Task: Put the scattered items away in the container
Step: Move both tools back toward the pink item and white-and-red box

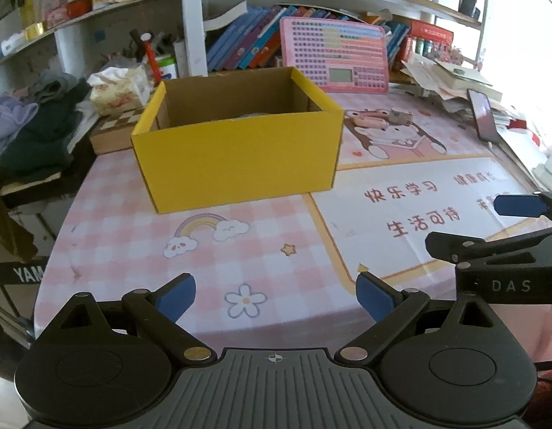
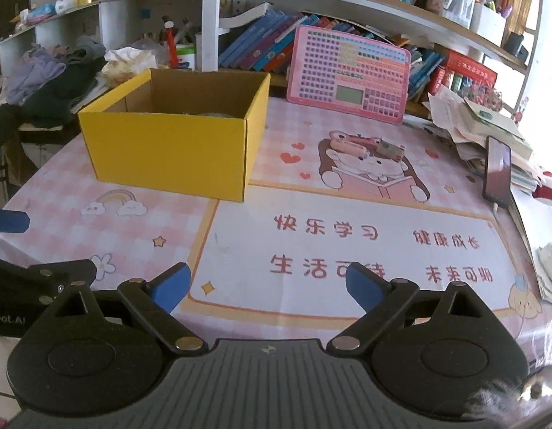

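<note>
An open yellow cardboard box (image 1: 240, 157) stands on the pink patterned mat; it also shows in the right wrist view (image 2: 172, 150). Something pale lies inside it, mostly hidden by the front wall. A pink stapler-like item (image 2: 349, 147) and a small grey-brown item (image 2: 390, 150) lie on the mat right of the box; they also show in the left wrist view, the pink item (image 1: 370, 121) and the grey item (image 1: 401, 116). My left gripper (image 1: 276, 295) is open and empty, low over the mat in front of the box. My right gripper (image 2: 267, 284) is open and empty, beside it to the right.
A pink keyboard-chart board (image 2: 351, 75) leans against the shelf behind the mat. A phone (image 2: 497, 173) leans on a paper pile (image 2: 468, 121) at the right. Clothes (image 1: 36, 125) and a tissue pack (image 1: 120, 89) lie left of the box. Bookshelves rise behind.
</note>
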### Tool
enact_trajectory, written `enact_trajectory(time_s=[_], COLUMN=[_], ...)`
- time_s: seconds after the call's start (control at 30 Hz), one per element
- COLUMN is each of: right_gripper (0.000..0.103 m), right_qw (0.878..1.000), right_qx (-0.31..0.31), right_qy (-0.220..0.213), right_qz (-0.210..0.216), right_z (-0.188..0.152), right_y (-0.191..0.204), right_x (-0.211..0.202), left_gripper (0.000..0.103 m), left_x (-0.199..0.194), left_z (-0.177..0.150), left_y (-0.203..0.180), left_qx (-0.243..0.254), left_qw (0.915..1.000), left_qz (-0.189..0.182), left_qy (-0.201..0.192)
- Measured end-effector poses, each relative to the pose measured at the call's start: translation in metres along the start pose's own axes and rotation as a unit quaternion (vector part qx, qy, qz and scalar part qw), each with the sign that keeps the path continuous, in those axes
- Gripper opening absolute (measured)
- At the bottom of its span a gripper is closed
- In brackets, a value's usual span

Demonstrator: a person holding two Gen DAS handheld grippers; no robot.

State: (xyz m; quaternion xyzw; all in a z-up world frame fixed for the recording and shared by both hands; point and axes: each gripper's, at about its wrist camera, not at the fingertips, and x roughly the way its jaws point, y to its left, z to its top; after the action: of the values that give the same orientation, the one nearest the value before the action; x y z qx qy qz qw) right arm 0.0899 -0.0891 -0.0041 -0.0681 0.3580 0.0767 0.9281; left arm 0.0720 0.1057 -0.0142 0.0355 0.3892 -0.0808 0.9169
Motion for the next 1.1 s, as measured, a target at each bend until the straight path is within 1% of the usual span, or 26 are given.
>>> enact_trajectory(time_s=[0.17,0.47,0.6,0.83,0.97,1.1], right_gripper=[0.094,0.094,0.094,0.094,0.094,0.095], right_qw=[1.0,1.0,1.0,1.0,1.0,1.0], right_qx=[0.0,-0.012,-0.015,-0.027,-0.027,-0.017], right_qy=[0.002,0.012,0.014,0.004,0.0,0.009], right_qz=[0.004,0.002,0.003,-0.003,-0.007,-0.01], right_z=[-0.006,-0.01,-0.011,-0.007,-0.007,-0.012], right_y=[0.004,0.011,0.016,0.016,0.012,0.001], right_x=[-0.002,-0.004,-0.003,0.001,0.001,0.005], left_gripper=[0.098,0.098,0.098,0.098,0.098,0.098], left_x=[-0.005,-0.005,-0.006,-0.003,0.002,0.009], left_z=[-0.005,-0.013,-0.014,-0.011,-0.009,-0.005], left_y=[0.002,0.011,0.013,0.014,0.009,-0.004], left_qx=[-0.003,-0.02,-0.021,-0.02,-0.022,-0.006], left_qw=[1.0,0.9998,0.9998,0.9998,0.9997,0.9997], left_qz=[0.001,-0.007,-0.007,-0.005,-0.011,-0.019], left_qy=[-0.003,0.004,0.0,0.001,0.006,0.011])
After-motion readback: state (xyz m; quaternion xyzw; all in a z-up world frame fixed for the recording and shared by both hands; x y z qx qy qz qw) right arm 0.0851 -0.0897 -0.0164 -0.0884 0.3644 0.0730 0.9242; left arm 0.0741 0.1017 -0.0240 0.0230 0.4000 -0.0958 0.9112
